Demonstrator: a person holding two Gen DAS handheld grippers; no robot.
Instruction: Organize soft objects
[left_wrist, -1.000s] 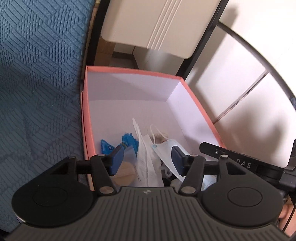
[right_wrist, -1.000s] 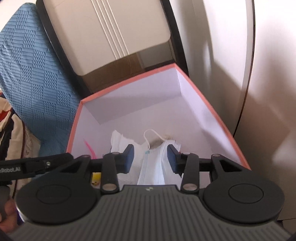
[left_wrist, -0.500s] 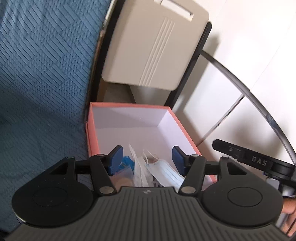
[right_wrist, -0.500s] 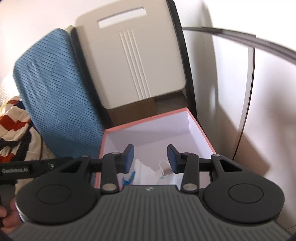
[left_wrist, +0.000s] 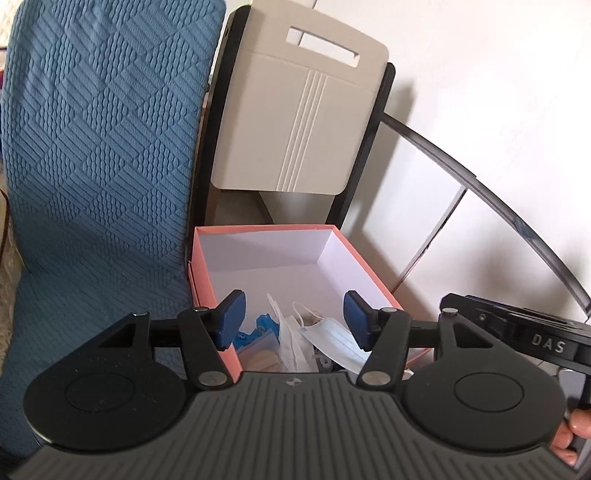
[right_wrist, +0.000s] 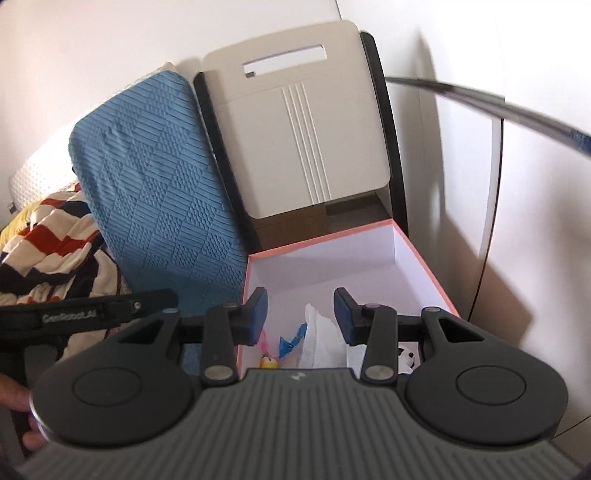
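A pink cardboard box (left_wrist: 280, 229) with a white inside stands on the floor; it also shows in the right wrist view (right_wrist: 325, 240). Its near end holds a light blue face mask (left_wrist: 334, 338), white tissue (left_wrist: 290, 334) and blue wrapped items (left_wrist: 258, 328). In the right wrist view I see the white tissue (right_wrist: 317, 332), a blue item (right_wrist: 290, 341) and a small yellow toy (right_wrist: 269, 363). My left gripper (left_wrist: 293, 319) is open and empty above the box's near end. My right gripper (right_wrist: 300, 319) is open and empty above it too.
A blue textured cushion (left_wrist: 99, 155) leans left of the box. A beige folding chair (left_wrist: 299, 122) stands behind it. A white wall and cabinet door (left_wrist: 461, 147) are on the right. A striped cloth (right_wrist: 44, 236) lies at far left in the right wrist view.
Both grippers have pulled up and back from the box, so it looks smaller and farther. Both stay open and empty. The objects in the box have not moved.
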